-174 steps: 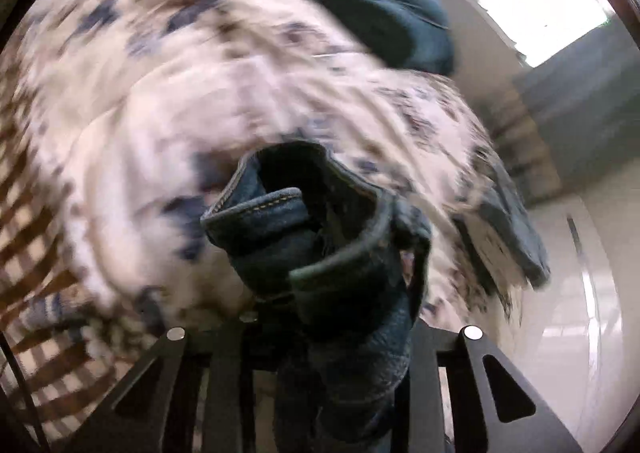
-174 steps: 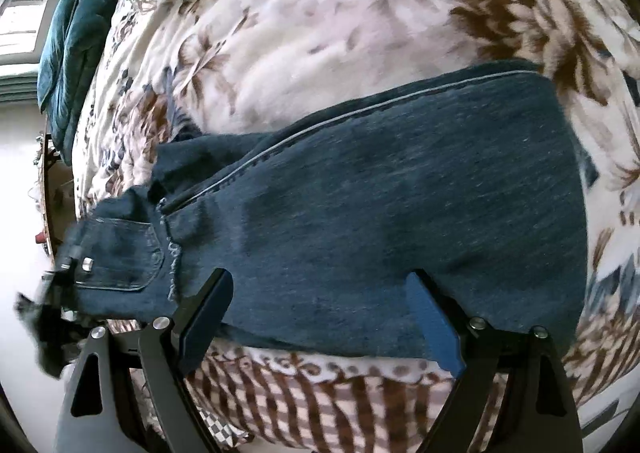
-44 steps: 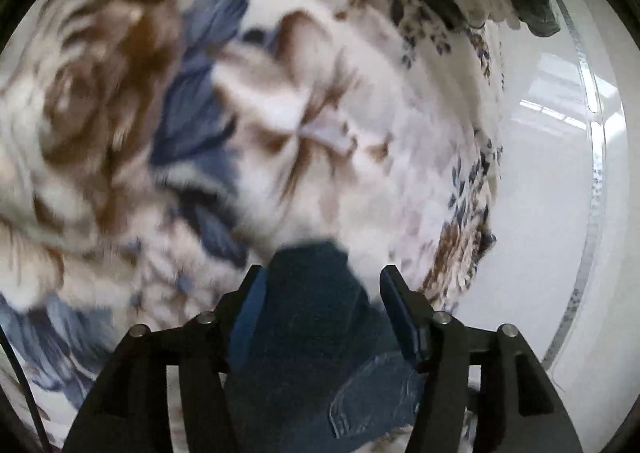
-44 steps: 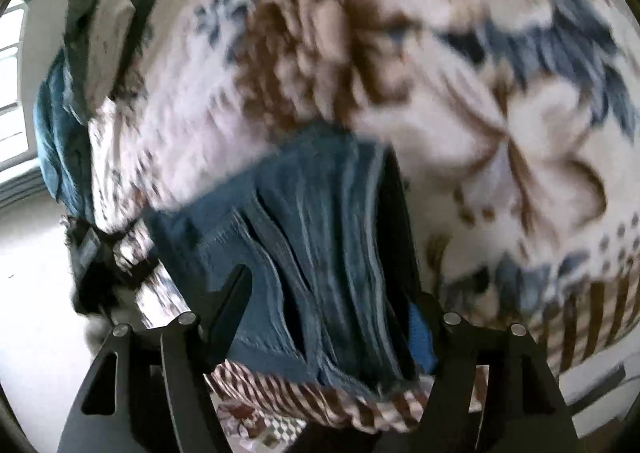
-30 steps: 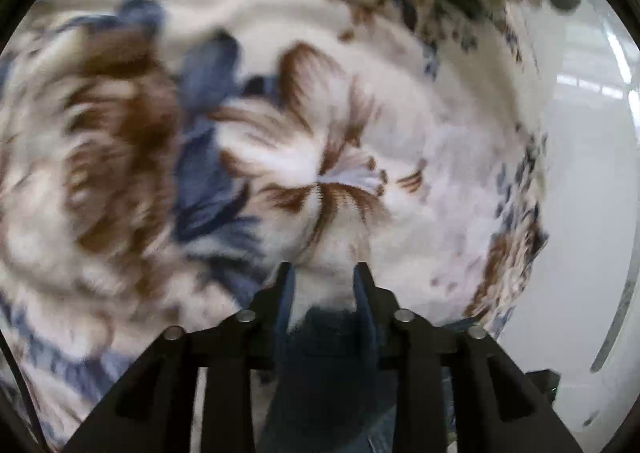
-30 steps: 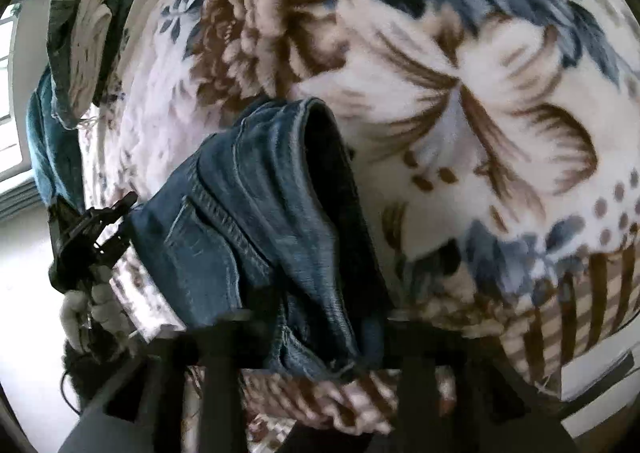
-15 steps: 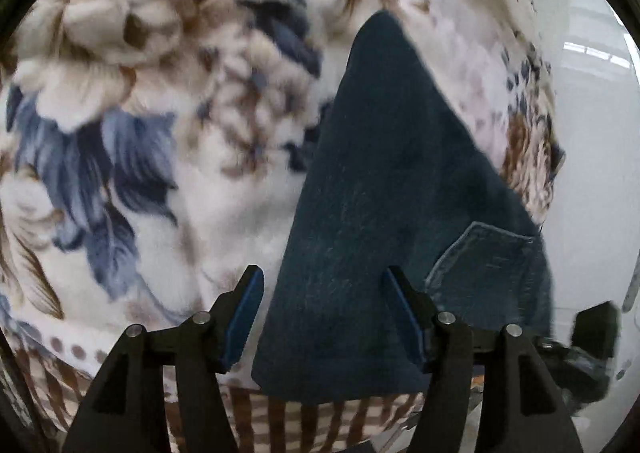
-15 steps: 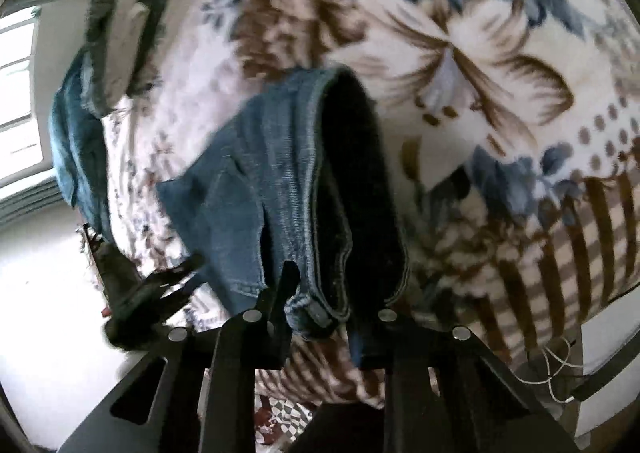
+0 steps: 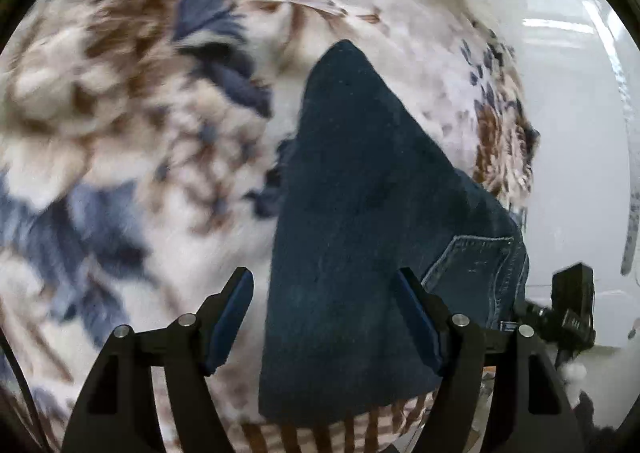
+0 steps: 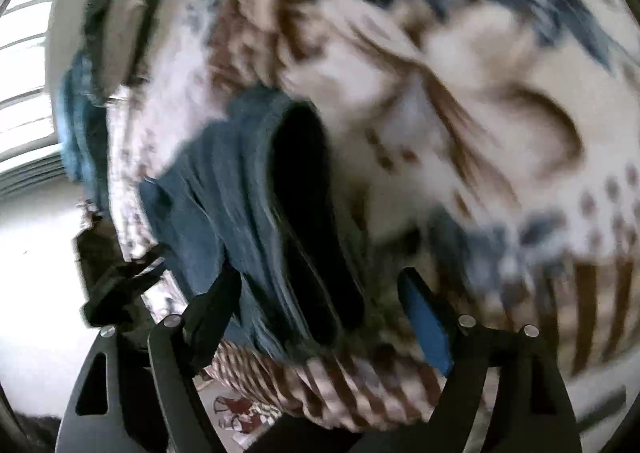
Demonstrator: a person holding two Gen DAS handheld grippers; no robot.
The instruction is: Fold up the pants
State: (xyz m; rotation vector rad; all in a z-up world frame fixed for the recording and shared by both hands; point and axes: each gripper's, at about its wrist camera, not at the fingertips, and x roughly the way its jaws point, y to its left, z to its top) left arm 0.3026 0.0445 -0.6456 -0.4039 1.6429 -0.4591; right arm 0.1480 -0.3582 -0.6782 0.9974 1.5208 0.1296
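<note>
The dark blue jeans (image 9: 360, 237) lie folded into a compact bundle on the floral blanket (image 9: 132, 125), near its striped front edge. A back pocket shows on their right side in the left wrist view. My left gripper (image 9: 324, 313) is open and empty, held just above the near end of the jeans. In the right wrist view the jeans (image 10: 256, 213) show their stacked folded layers edge-on. My right gripper (image 10: 320, 313) is open and empty, jaws spread on either side of the bundle's near end. The right wrist view is blurred by motion.
The blanket (image 10: 460, 101) covers a bed whose edge drops to a pale glossy floor (image 9: 580, 133). The other gripper (image 9: 568, 313) shows at the right of the left wrist view. Teal fabric (image 10: 76, 125) and other clothes lie at the bed's far end by a window.
My right gripper has opened and let go of the jeans' edge. My left gripper stays open and has drawn back slightly. The folded jeans lie still on the blanket.
</note>
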